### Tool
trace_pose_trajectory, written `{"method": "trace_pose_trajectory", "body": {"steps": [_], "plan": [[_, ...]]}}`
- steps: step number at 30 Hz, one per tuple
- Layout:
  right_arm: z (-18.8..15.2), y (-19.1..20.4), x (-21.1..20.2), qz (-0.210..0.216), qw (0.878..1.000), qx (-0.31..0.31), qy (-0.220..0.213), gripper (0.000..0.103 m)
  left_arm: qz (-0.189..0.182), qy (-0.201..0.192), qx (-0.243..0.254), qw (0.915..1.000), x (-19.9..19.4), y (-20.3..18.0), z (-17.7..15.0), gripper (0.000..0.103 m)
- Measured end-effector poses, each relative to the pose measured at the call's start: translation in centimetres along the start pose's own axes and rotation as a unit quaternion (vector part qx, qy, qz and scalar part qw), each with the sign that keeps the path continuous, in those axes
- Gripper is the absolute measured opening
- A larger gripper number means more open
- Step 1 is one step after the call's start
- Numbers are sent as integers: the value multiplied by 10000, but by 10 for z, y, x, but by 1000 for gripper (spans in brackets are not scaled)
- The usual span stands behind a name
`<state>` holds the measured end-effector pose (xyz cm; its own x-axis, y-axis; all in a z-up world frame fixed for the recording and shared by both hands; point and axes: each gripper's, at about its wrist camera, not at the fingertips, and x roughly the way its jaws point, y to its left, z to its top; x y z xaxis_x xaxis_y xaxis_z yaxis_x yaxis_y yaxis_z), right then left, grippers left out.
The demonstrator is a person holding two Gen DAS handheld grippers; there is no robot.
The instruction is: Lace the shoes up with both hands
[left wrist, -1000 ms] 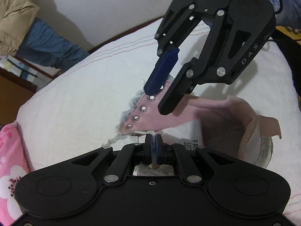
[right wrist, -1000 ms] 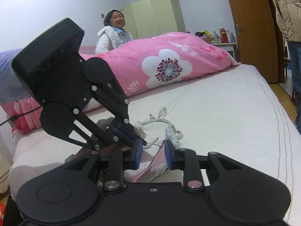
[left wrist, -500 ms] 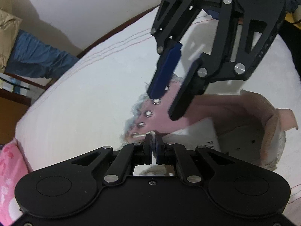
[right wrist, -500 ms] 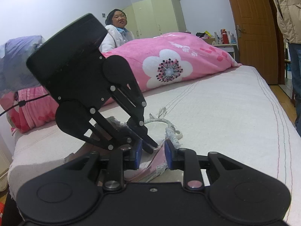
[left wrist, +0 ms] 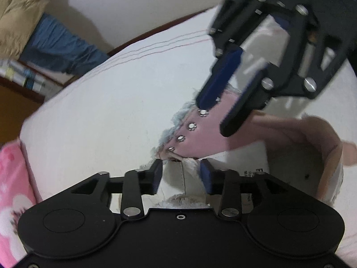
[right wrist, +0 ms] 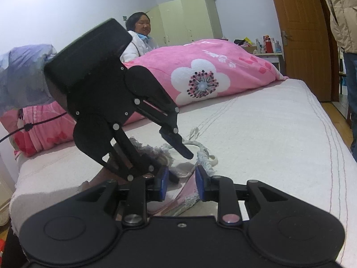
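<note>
A pink shoe lies on its side on the white bed, its eyelet flap showing a row of metal eyelets. My left gripper points down at the flap's lower end. Its jaws are opening, and a thin white lace strand runs loose between the blue pads. My right gripper reaches in from the upper right, with its jaws partly apart around the flap's top. In the right wrist view the flap sits between the right gripper's pads with gaps showing. The left gripper hangs just ahead, over the fuzzy white lace.
A pink flowered quilt lies across the far bed, and a seated person is behind it. Another person stands by the brown door at right. The bed edge and low furniture lie to the left.
My left gripper's jaws, shut on the lace tip before, have parted and the lace is free. That gripper shifted rightward in the right wrist view. The right gripper has kept still.
</note>
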<state>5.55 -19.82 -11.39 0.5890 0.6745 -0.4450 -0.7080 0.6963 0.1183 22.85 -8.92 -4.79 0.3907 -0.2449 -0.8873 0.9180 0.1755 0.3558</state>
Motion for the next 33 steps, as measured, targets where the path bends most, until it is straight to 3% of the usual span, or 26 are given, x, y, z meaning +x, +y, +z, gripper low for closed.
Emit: {"method": "trace_pose_trajectory", "body": {"steps": [5,8,12,13,19,21,24,28,33], "plan": [[-1,-2,0,14,10000,32,-7,25,-432,50,-1197,9919,7,23,0,37],[0,-2,0,12,10000,18,-14,25,-630,-5,-2015,9775,11,41,-3,37],[0,-2,1,16,10000,-2,-18,25,-948,-153,-2694,9582,12,57,-4,32],[-1,-3,2,23,10000,13,-21,25,-955,-127,-2737,9570,13,57,-3,31],[-1,-3,3,32,10000,23,-38,25,-787,80,-2836,9557,25,54,3,25],[-1,-3,3,2,10000,12,-29,25,-659,135,-2798,9577,26,50,4,8],[-2,-4,2,27,10000,48,-35,25,-396,269,-2672,9625,25,38,5,3],[-1,-4,3,65,9999,58,-53,25,-74,208,-2256,9740,16,28,16,2],[0,-7,3,86,9999,103,-63,25,506,266,-1342,9893,2,-1,26,2]]}}
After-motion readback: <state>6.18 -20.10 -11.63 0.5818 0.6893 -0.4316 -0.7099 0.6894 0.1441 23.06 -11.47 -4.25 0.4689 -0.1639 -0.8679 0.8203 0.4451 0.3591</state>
